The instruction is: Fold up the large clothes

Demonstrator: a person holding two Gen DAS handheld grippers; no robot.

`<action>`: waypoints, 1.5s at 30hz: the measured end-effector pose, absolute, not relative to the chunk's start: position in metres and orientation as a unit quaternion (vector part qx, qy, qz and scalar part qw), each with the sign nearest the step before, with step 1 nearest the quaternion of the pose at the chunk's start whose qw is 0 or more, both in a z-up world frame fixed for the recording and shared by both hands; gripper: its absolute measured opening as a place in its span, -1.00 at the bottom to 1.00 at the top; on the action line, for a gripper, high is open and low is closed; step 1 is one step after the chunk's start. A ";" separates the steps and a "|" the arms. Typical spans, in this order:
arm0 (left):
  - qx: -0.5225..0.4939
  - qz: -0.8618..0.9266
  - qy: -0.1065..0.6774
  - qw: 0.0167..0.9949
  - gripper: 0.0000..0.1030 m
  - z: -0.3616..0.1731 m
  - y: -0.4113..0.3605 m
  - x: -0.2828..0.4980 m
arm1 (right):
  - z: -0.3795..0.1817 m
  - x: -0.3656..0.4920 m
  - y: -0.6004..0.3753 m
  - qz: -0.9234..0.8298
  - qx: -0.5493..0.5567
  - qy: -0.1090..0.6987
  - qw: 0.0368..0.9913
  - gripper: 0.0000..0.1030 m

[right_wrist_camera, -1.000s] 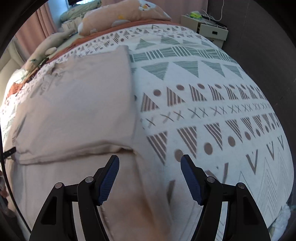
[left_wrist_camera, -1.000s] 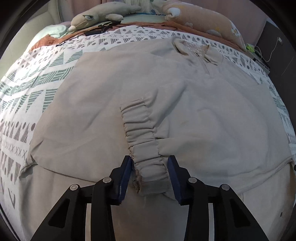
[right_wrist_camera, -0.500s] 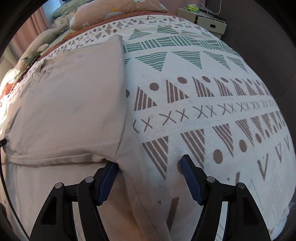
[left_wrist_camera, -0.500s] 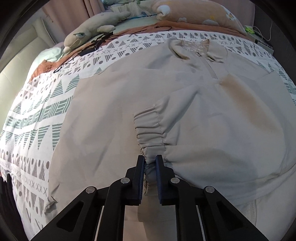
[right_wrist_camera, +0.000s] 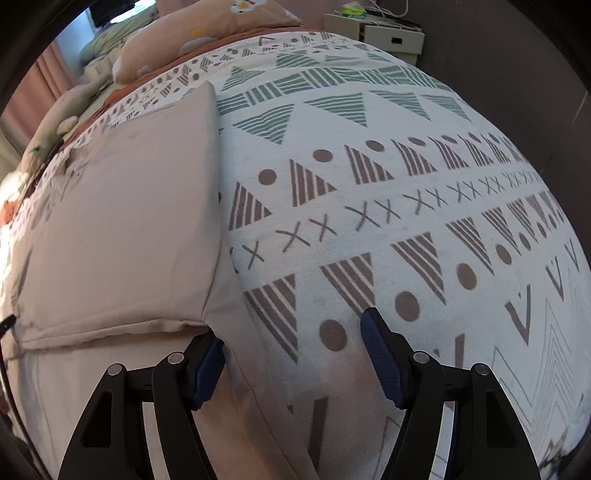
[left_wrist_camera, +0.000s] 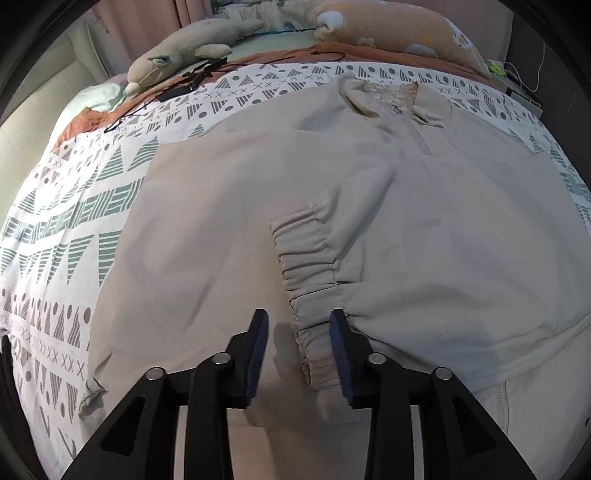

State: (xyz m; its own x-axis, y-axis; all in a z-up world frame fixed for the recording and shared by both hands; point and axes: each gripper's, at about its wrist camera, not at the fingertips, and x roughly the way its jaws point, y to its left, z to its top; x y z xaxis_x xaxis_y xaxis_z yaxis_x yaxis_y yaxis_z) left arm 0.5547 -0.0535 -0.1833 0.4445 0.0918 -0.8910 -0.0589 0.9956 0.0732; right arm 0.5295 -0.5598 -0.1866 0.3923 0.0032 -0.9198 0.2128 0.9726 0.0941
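Jacket (left_wrist_camera: 229, 229), beige, lies spread flat on the bed (right_wrist_camera: 406, 192), collar toward the pillows (left_wrist_camera: 391, 26), one sleeve folded across its front. The left gripper (left_wrist_camera: 299, 350) has just been opening its jaws; they now stand apart astride the sleeve's cuff (left_wrist_camera: 310, 280), gripping nothing. The right gripper (right_wrist_camera: 291, 365) stands wide open at the jacket's side edge, empty.

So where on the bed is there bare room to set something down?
Bare bedspread right of the jacket, out to the bed's edge; a narrower strip on its left. Crowded at the head: plush toys and cables.
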 end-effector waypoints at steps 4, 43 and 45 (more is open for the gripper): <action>-0.010 0.034 0.505 0.862 0.56 -0.168 -0.048 0.543 | -0.178 0.517 -0.561 -0.053 0.096 0.546 0.830 0.33; -0.118 0.041 0.345 0.930 0.56 -0.042 0.041 0.241 | -0.082 0.259 -0.578 -0.045 0.163 0.397 0.902 0.33; -0.108 0.030 0.343 0.933 0.56 -0.041 0.037 0.226 | -0.081 0.244 -0.576 -0.054 0.165 0.392 0.903 0.33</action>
State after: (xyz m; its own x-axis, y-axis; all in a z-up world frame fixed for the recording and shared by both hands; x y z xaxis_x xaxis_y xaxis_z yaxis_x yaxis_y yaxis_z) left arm 0.2261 0.0372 -0.0408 0.7628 -0.0181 -0.6464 -0.1305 0.9747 -0.1813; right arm 0.2439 -0.5756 -0.0810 0.6870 0.0321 -0.7259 0.2267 0.9397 0.2561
